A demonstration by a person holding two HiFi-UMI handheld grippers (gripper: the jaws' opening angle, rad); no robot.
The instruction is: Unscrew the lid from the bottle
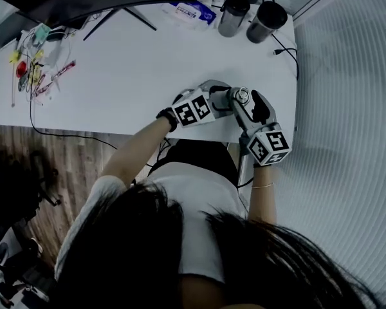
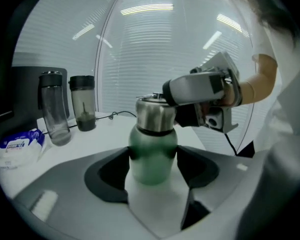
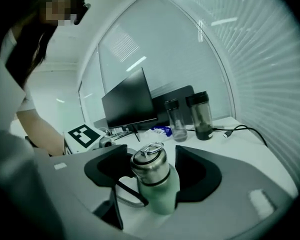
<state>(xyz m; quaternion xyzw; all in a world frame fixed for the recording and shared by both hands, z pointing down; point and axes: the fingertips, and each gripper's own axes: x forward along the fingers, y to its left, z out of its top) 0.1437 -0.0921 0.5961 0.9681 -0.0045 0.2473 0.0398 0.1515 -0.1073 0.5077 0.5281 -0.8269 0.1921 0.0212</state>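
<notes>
Unscrewing, lid not yet off: my L tool (image 2: pixel 152 166) clenched on bottle (image 2: pixel 152 154) body, at counter's (image 1: pixel 135 76) 4 o'clock edge. R tool (image 3: pixel 151 174) released, jaws apart either side of lid (image 3: pixel 149 165). Next, I reckon: clench lid, twist anticlockwise, L holding firm.

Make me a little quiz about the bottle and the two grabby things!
1. True or false: the steel lid is off the green bottle.
2. Which one clamps the bottle's body? A: left gripper. B: right gripper.
3. How many dark-lidded tumblers stand at the far edge of the table?
Key: 1 false, the lid sits on the bottle. 2 A; the right gripper's jaws stand open around the lid. 3 two.
</notes>
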